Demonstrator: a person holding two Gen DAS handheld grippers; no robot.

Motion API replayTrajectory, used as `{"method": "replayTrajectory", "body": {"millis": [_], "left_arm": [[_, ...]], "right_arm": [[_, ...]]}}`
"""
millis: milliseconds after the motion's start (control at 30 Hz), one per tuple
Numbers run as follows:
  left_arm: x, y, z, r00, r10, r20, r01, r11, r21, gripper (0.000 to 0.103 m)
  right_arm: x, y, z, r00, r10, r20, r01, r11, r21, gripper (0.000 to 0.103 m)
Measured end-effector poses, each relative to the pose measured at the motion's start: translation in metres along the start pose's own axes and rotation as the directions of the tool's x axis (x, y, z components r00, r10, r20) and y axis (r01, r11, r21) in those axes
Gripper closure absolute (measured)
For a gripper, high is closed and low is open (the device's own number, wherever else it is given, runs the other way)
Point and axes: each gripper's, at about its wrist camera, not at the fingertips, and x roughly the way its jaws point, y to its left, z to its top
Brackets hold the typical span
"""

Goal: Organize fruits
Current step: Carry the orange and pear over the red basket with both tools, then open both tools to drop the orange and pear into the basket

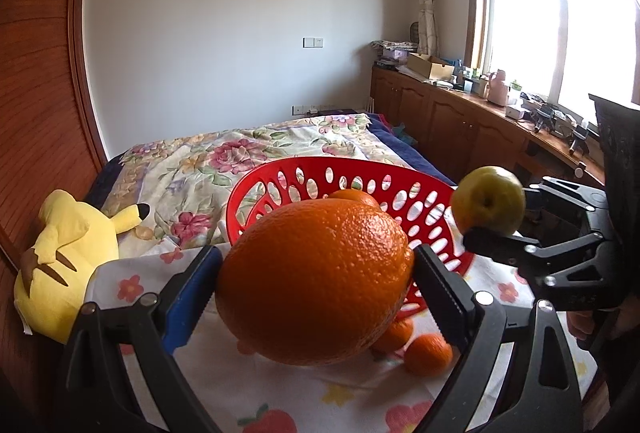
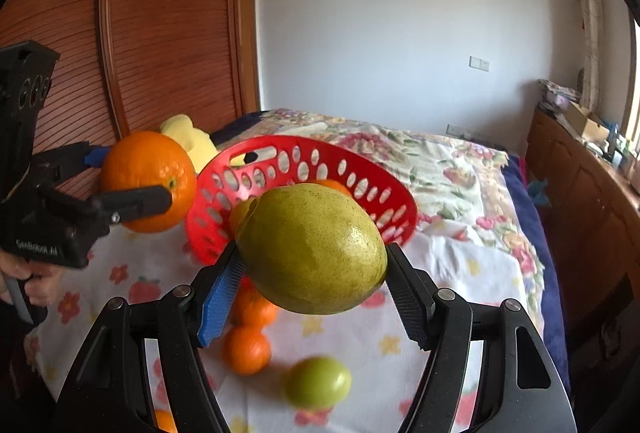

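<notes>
My left gripper (image 1: 316, 277) is shut on a large orange (image 1: 314, 287), held above the bed just in front of the red perforated basket (image 1: 344, 169). It also shows in the right wrist view (image 2: 148, 181). My right gripper (image 2: 314, 265) is shut on a yellow-green pear (image 2: 312, 249), held beside the basket's rim (image 2: 304, 145); the pear also shows in the left wrist view (image 1: 488, 205). An orange fruit lies inside the basket (image 1: 354, 196). Small tangerines (image 2: 247, 349) and a small green fruit (image 2: 318, 382) lie on the cloth below.
A yellow plush toy (image 1: 64, 261) lies at the left by the wooden wardrobe (image 2: 168, 25). The floral bedspread (image 1: 248, 149) stretches behind the basket. A wooden cabinet (image 1: 460, 117) with clutter runs along the window on the right.
</notes>
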Motion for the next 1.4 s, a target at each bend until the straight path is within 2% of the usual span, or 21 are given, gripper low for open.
{"method": "replayTrajectory", "body": {"millis": [233, 633, 933, 1400], "left_arm": [[0.021, 0.005, 0.010, 1.000, -0.010, -0.002, 0.010, 1.000, 0.003, 0.009], [0.053, 0.009, 0.024, 1.000, -0.010, -0.017, 0.011, 1.000, 0.024, 0.009], [0.068, 0.005, 0.032, 1.000, -0.001, -0.029, 0.003, 0.999, 0.041, 0.009], [0.094, 0.007, 0.040, 0.997, 0.041, -0.068, -0.038, 0.998, 0.044, 0.008]], "right_arm": [[0.039, -0.004, 0.005, 0.998, 0.033, -0.051, -0.034, 0.999, -0.018, 0.031], [0.077, -0.006, 0.008, 0.989, 0.085, -0.119, -0.091, 0.995, -0.045, 0.031], [0.083, -0.002, 0.007, 0.987, 0.084, -0.134, -0.094, 0.993, -0.073, 0.031], [0.074, -0.016, 0.009, 0.995, 0.059, -0.085, -0.062, 0.997, -0.040, 0.031]]}}
